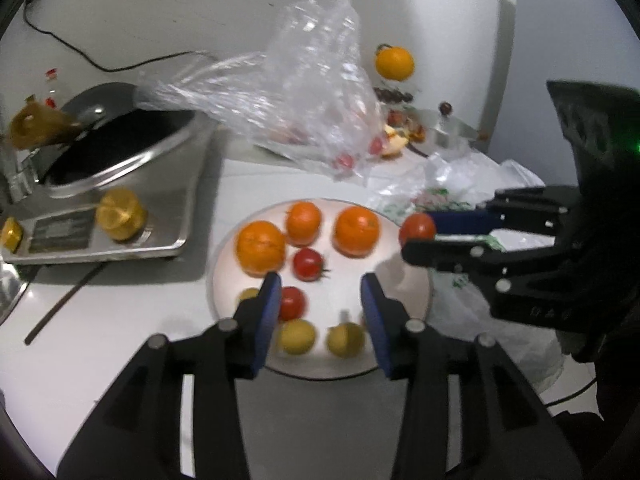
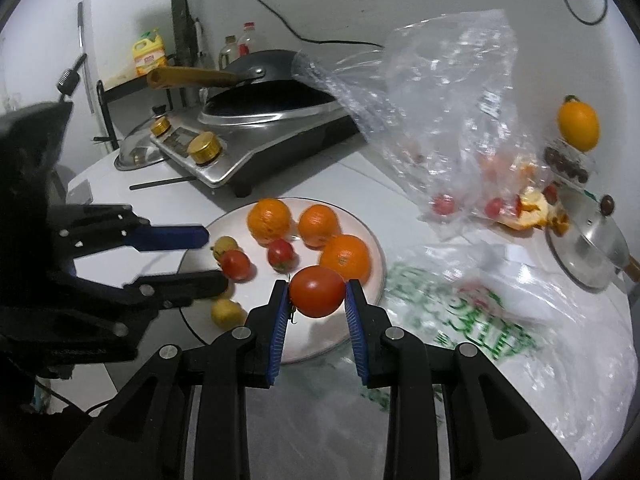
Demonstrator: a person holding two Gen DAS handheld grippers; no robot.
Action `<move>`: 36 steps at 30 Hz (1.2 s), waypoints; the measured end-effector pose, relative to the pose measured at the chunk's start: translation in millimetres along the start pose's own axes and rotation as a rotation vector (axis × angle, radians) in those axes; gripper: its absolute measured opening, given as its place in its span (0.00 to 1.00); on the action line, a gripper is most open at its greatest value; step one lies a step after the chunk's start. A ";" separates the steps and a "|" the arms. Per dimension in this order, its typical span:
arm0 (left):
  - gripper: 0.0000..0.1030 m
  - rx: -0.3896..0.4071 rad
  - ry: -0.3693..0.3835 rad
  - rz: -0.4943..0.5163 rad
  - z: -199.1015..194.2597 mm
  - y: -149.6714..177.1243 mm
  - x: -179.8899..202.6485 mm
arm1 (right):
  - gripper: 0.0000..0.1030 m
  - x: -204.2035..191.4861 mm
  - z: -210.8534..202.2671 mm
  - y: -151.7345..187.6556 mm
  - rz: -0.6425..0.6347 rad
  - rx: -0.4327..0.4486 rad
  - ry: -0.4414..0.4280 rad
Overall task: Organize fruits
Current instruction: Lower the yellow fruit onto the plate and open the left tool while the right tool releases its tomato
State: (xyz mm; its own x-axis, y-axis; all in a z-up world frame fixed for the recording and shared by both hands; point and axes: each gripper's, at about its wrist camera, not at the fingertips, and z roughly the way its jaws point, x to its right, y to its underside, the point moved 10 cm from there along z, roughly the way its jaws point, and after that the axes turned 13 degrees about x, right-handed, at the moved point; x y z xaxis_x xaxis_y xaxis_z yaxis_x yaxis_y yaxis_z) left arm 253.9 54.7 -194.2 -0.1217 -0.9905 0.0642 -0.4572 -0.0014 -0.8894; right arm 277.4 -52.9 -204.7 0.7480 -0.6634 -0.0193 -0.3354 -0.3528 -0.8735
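A white plate (image 1: 404,292) (image 2: 320,344) holds three oranges (image 1: 261,248) (image 2: 269,220), two red tomatoes (image 1: 308,264) (image 2: 280,255) and small yellow fruits (image 1: 297,336) (image 2: 226,313). My right gripper (image 2: 317,292) (image 1: 416,236) is shut on a red tomato (image 2: 317,291) (image 1: 417,229), held just above the plate's right edge. My left gripper (image 1: 320,300) (image 2: 214,256) is open and empty, low over the plate's near side, with one tomato (image 1: 292,303) beside its left finger.
An induction cooker with a wok (image 1: 120,152) (image 2: 272,120) stands left of the plate. A clear plastic bag (image 1: 304,96) (image 2: 452,120) with small tomatoes lies behind. A printed plastic bag (image 2: 460,304), a pot lid (image 2: 588,248), orange peel (image 2: 532,208) and a hanging orange (image 1: 394,63) are at right.
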 end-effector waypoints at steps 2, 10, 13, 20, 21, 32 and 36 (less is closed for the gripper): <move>0.41 0.010 -0.021 -0.008 -4.6 -1.2 -10.3 | 0.29 -7.0 9.5 -0.4 0.004 -0.015 -0.020; 0.42 0.025 -0.074 -0.048 -12.1 4.1 -43.8 | 0.30 -22.5 42.7 6.2 0.032 -0.089 -0.053; 0.42 0.025 -0.074 -0.059 -13.7 8.2 -49.0 | 0.30 -25.5 49.8 10.5 0.039 -0.111 -0.056; 0.42 0.022 -0.074 -0.079 -13.8 14.7 -55.6 | 0.30 -32.8 63.0 22.2 0.051 -0.158 -0.059; 0.42 0.021 -0.073 -0.081 -13.6 15.5 -55.9 | 0.30 -33.3 63.6 22.2 0.050 -0.159 -0.056; 0.42 0.013 -0.050 -0.096 -13.2 21.4 -52.2 | 0.30 -35.0 69.0 27.4 0.039 -0.188 -0.040; 0.42 0.012 -0.052 -0.097 -13.3 21.8 -52.4 | 0.30 -35.0 69.6 27.2 0.048 -0.190 -0.039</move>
State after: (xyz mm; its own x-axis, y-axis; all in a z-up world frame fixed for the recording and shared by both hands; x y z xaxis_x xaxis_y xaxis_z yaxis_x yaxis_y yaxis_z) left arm 238.6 108.4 -210.9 -0.0313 -0.9915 0.1264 -0.4540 -0.0986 -0.8855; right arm 282.0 6.7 -261.6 0.7490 -0.6576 -0.0814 -0.4709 -0.4419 -0.7635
